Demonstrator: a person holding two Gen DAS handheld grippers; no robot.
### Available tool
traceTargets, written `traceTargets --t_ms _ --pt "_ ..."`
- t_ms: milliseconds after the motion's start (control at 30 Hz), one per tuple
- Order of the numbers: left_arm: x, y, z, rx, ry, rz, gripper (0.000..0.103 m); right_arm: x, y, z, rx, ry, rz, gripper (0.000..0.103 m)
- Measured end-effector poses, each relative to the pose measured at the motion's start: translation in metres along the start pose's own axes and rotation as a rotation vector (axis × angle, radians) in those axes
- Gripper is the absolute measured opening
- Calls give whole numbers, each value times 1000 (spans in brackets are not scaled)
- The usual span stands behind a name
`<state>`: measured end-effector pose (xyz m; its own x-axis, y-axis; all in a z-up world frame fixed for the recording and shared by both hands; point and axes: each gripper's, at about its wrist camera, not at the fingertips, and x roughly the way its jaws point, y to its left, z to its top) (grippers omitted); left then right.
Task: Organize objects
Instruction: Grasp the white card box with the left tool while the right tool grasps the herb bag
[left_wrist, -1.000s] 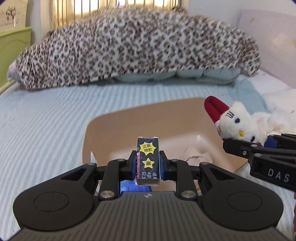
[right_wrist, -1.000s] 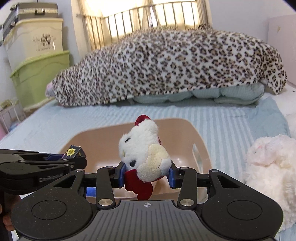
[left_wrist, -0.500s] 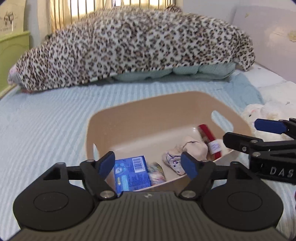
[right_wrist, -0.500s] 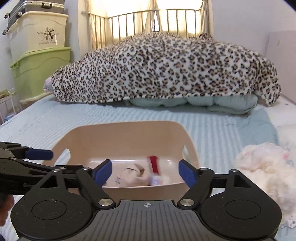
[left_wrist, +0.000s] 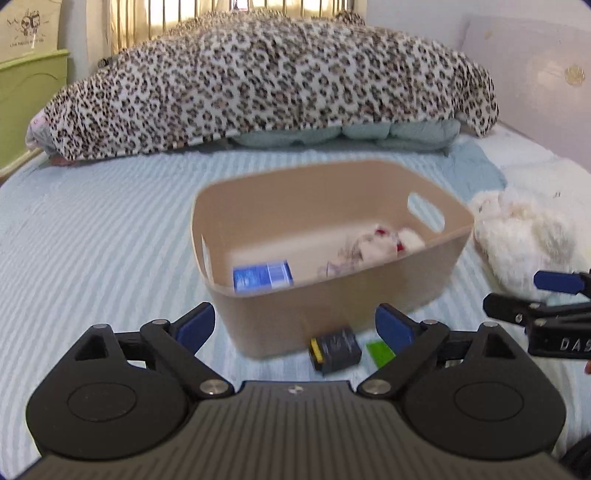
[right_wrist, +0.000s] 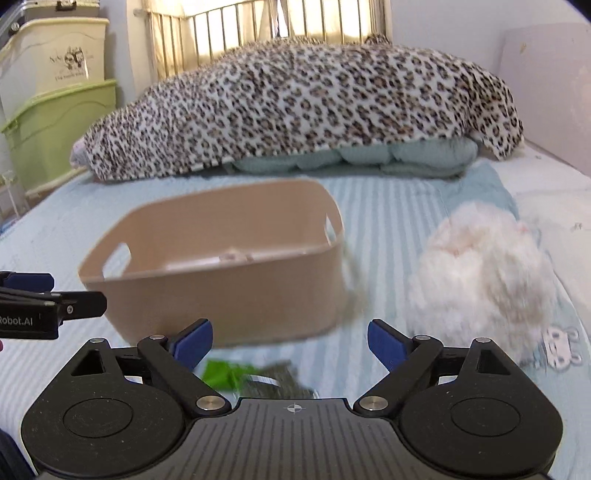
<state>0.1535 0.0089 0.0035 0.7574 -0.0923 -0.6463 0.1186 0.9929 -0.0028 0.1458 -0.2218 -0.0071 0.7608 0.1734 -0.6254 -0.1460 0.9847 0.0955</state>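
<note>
A tan plastic bin (left_wrist: 332, 299) stands on the striped bed and also shows in the right wrist view (right_wrist: 229, 284). Inside it lie a blue box (left_wrist: 263, 276) and a small white plush with red parts (left_wrist: 384, 242). My left gripper (left_wrist: 293, 326) is open and empty, just in front of the bin's near wall. My right gripper (right_wrist: 290, 341) is open and empty, in front of the bin. A dark small box (left_wrist: 335, 349) and a green packet (left_wrist: 380, 352) lie on the bed before the bin; the green packet shows blurred in the right wrist view (right_wrist: 221, 373).
A fluffy white plush (left_wrist: 524, 240) lies right of the bin, also in the right wrist view (right_wrist: 484, 280). A leopard-print blanket (left_wrist: 266, 81) heaps across the far bed. Green and cream storage bins (right_wrist: 55, 122) stand at the far left.
Both grippers let go: the small box and the white plush went into the bin. Both then pulled back and lowered, open, so the bin's near wall and the items before it now show.
</note>
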Motion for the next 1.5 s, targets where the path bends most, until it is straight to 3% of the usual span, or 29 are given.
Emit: traceTargets --t_ms 233,700,1133,1267,1433,1500 --pt "27 -8 -29 6 72 -9 94 26 1 -17 -18 81 12 93" --pt "85 -20 -40 -73 182 -14 93 75 0 -39 -14 198 25 98" --pt "88 -20 -51 -11 243 23 93 83 3 -48 -63 215 -4 98" --pt "85 -15 -51 -3 272 24 90 82 3 -49 -48 191 -3 85" --pt "79 -13 -51 8 276 16 70 79 4 -50 -48 168 7 67" --pt "76 -13 -50 12 278 13 61 78 5 -49 -47 165 11 54"
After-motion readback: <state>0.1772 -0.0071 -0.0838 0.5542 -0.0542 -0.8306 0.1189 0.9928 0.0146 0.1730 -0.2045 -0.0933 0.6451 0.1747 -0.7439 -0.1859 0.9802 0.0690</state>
